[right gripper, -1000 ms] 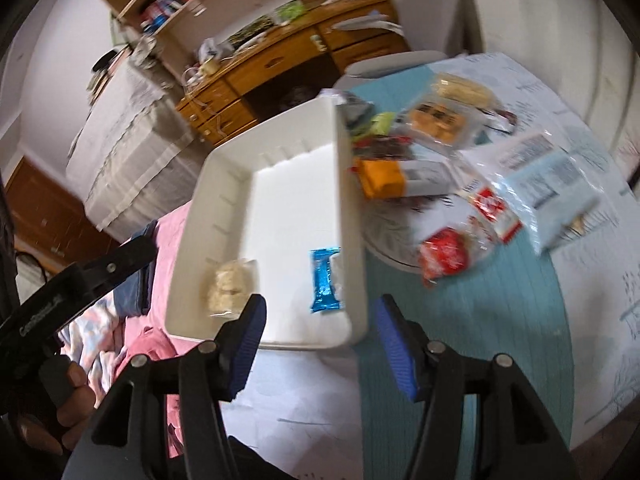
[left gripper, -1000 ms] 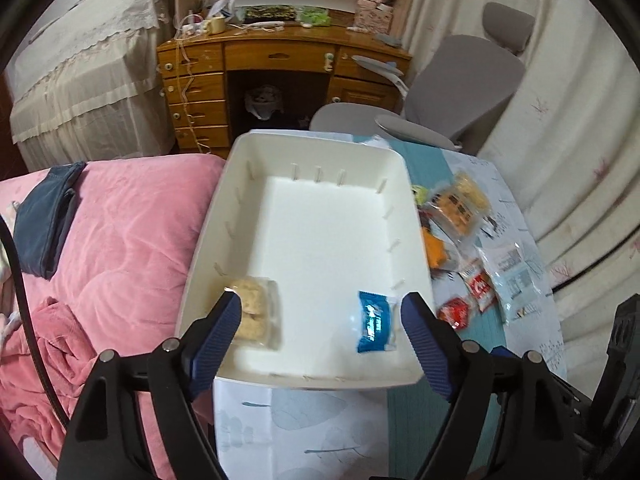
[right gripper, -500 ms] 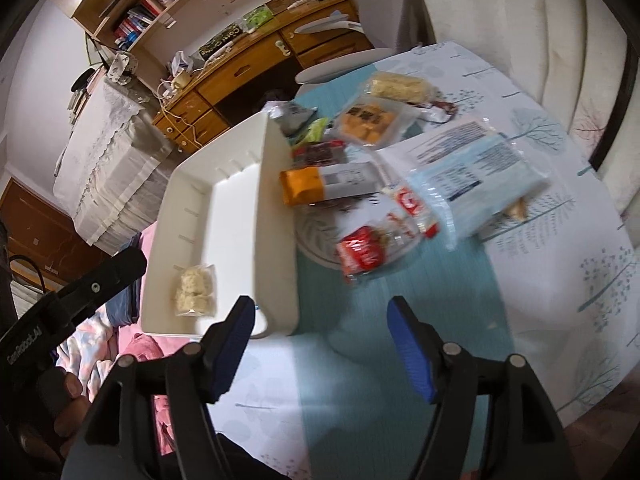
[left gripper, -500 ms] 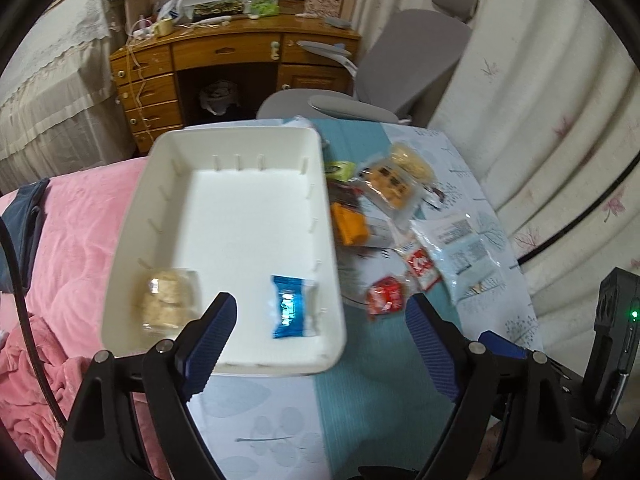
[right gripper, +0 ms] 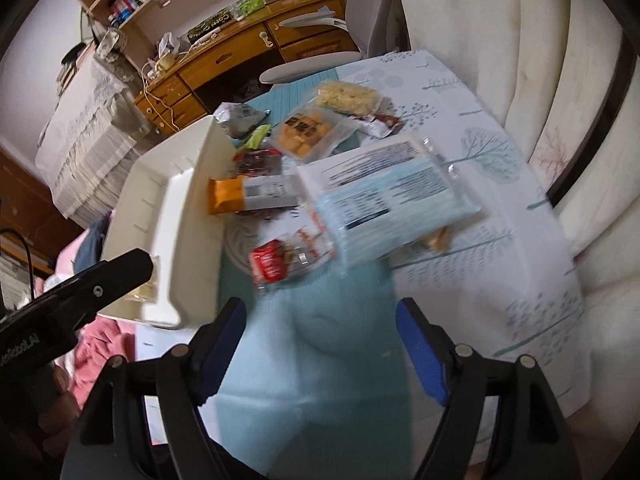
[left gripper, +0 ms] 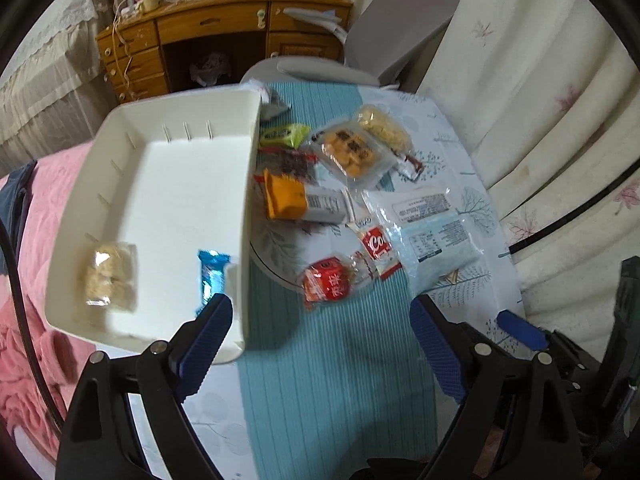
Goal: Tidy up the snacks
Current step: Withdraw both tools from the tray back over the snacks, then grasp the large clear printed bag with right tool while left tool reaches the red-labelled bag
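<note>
A: Left gripper [left gripper: 320,334], black frame with blue ribbed pads: jaws wide, just been opening, nothing between them. It hangs over the teal ribbed table runner [left gripper: 332,380], its left pad in front of the near right corner of the white rectangular plastic tray [left gripper: 160,196].

B: Right gripper [right gripper: 320,340]?

A: Same build, jaws wide too, also just been opening, nothing gripped. Teal runner below it.

B: Tray contents?

A: Two items. A clear-wrapped pale crumbly cake [left gripper: 110,274] near the front left corner, and a small blue foil packet [left gripper: 212,276] against the right wall, partly behind the left pad.

B: And loose snacks?

A: All on the table right of the tray. A red crinkly packet [left gripper: 330,284] nearest the grippers, a red-and-white sachet [left gripper: 378,246] touching it, a large pale blue clear-film pack [left gripper: 430,232] overlapping that sachet's edge. Further back: an orange-and-white bar wrapper [left gripper: 298,200], a dark red packet [left gripper: 290,164], a green wrapper [left gripper: 286,135], a clear bag of orange biscuits [left gripper: 350,152], a clear bag of yellowish puffed pieces [left gripper: 384,126], and a grey foil pouch [right gripper: 240,118] at the tray's far corner.

B: Background?

A: Wooden desk [left gripper: 216,36], grey office chair [left gripper: 380,52], pink bedspread [left gripper: 28,280] left of the tray. Right view is motion-blurred.
</note>
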`<state>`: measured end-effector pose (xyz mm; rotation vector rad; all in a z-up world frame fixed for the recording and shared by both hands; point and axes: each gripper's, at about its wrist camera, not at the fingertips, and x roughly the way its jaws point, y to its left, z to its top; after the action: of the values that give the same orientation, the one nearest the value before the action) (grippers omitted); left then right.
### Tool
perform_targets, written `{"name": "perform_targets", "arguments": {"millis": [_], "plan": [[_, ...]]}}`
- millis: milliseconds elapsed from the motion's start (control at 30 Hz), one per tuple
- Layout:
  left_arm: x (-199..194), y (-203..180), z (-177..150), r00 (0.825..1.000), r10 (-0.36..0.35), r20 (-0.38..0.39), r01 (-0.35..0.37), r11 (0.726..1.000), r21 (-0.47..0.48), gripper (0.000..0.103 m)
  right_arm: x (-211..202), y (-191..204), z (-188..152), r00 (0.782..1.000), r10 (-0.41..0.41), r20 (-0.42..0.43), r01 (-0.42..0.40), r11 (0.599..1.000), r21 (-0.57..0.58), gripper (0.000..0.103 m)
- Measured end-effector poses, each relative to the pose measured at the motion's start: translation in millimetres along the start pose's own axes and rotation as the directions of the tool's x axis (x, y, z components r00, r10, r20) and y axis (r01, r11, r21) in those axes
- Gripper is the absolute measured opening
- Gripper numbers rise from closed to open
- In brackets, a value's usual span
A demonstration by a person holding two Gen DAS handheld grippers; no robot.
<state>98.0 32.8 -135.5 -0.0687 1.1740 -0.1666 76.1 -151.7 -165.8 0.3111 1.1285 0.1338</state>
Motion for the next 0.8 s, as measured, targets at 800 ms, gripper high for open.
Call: {"name": "perform_targets", "arguments": {"millis": [800], "plan": [[132,-18,-12,0.957,0.066,-0.282,-0.179,0.901,-0.396,0.09,65,-32,22,0.988,-0.148,0.048,0.146,0.775,-0.615,0.078]]}}
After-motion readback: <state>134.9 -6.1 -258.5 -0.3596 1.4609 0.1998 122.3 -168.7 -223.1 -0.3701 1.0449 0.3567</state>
